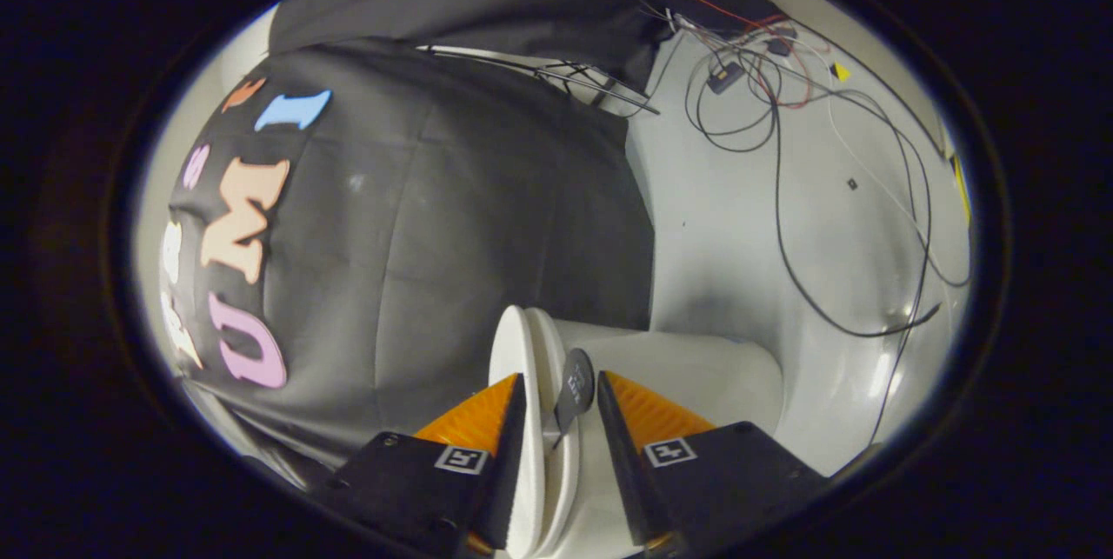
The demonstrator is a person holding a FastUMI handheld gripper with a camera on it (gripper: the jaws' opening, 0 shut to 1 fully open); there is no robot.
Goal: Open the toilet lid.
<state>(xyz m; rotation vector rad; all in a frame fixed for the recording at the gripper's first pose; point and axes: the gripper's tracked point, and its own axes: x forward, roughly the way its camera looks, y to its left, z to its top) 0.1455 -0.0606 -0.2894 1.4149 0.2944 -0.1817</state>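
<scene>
The toilet lid [519,420] stands on edge between the two fingers of the gripper [553,420], a thin white disc seen rim-on, with a second white rim — the seat, most likely — lying just beside it on the side toward the toilet body [696,376]. A small dark tab [575,385] sticks out from that rim into the gap between the fingers. The jaws are parted only narrowly, bracketing the lid; one finger sits close against the lid's outer face, but whether either finger actually presses on it cannot be told from here, so a firm grip is not certain. Beyond the lid hangs the black cloth wall [417,220], and on the far side of the toilet body the pale floor [739,220] carries a loose tangle of cables [783,150]. By the look of it the lifting step is well along: the lid appears raised away from the bowl, near upright. The next move probably calls for carrying the lid the last bit back until it rests against its stop, then widening the fingers and drawing straight off the rim without snagging the tab.
</scene>
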